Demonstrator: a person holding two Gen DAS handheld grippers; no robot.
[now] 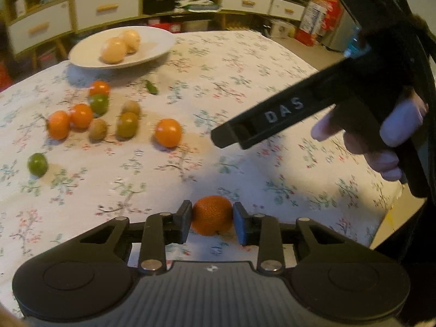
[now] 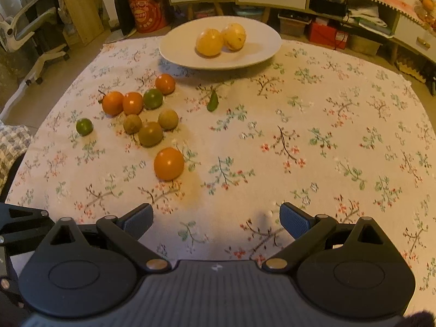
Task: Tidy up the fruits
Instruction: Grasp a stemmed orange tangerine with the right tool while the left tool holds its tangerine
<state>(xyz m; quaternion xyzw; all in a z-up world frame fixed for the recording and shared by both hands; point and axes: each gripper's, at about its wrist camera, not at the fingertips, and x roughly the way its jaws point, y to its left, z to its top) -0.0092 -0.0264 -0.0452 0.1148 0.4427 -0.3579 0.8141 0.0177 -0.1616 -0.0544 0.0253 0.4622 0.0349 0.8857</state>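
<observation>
Left wrist view: left gripper point(image 1: 212, 222) pads pinch a small orange fruit point(image 1: 212, 218) from both sides, over the floral tablecloth point(image 1: 245, 81). Right gripper point(image 2: 216, 219) jaws stand spread wide, empty, above the tablecloth.

Both views are dim and warm-toned, with soft, grainy detail. Fisheye curvature bends the tablecloth point(image 2: 299, 125) edges and shelves point(image 1: 109, 8) beyond the fingertips. Soft shadows pool ahead of the fingers and under the white plate point(image 2: 174, 49). Shelves far past the fingers look blurred.
</observation>
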